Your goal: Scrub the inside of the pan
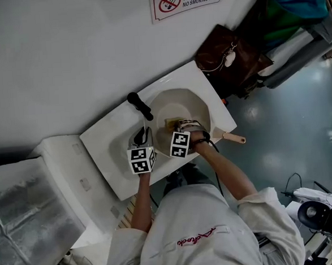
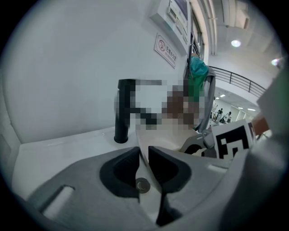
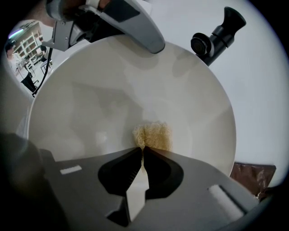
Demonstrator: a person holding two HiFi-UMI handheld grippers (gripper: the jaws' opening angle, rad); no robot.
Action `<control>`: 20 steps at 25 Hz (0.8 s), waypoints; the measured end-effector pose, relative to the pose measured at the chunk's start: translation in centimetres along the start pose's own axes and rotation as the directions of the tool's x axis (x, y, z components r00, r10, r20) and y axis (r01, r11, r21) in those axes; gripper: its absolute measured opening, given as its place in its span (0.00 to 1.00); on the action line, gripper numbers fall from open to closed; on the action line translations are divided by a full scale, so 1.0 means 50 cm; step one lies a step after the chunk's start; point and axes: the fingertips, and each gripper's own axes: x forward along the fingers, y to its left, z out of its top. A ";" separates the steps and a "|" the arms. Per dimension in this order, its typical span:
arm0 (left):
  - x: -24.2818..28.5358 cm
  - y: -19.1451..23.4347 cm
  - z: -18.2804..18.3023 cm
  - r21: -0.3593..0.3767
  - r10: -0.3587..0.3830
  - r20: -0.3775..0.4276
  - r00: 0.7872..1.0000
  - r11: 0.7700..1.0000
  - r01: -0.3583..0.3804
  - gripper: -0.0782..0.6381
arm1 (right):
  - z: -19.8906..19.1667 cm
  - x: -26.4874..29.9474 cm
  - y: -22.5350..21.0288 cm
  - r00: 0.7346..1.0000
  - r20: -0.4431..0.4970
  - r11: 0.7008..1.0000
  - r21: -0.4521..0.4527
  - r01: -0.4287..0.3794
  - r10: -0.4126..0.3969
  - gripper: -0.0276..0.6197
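Observation:
A cream pan [image 1: 182, 103] sits in the white basin, and its pale handle [image 1: 235, 137] sticks out to the right. My left gripper [image 1: 144, 135] is shut on the pan's near-left rim; in the left gripper view the thin rim [image 2: 143, 159] runs between its jaws [image 2: 143, 155]. My right gripper [image 1: 182, 125] reaches into the pan and is shut on a yellow scrubbing sponge [image 1: 173, 123]. In the right gripper view the sponge [image 3: 153, 134] presses on the pan's floor [image 3: 108, 99] just ahead of the gripper [image 3: 142, 151]. The left gripper [image 3: 135, 25] shows at the far rim.
A black faucet [image 1: 140, 105] [image 3: 216, 34] [image 2: 123, 113] stands on the white counter [image 1: 104, 140] behind the pan. A brown bag [image 1: 227, 54] leans at the counter's far right. A white cabinet [image 1: 61, 176] adjoins on the left. The wall [image 1: 64, 51] runs close behind.

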 end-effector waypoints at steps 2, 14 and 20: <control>-0.006 -0.002 0.004 0.005 -0.004 0.009 1.000 1.000 0.004 0.22 | 0.003 -0.007 -0.007 1.000 0.014 1.000 0.023 0.005 -0.006 0.08; -0.065 -0.002 0.026 0.065 0.028 0.066 0.997 0.997 -0.032 0.23 | 0.019 -0.084 -0.023 0.983 0.113 0.982 0.137 0.127 -0.143 0.08; -0.095 -0.013 0.044 0.073 0.013 0.113 0.994 0.997 -0.021 0.20 | 0.044 -0.172 -0.052 0.914 0.319 0.886 0.456 0.085 -0.252 0.08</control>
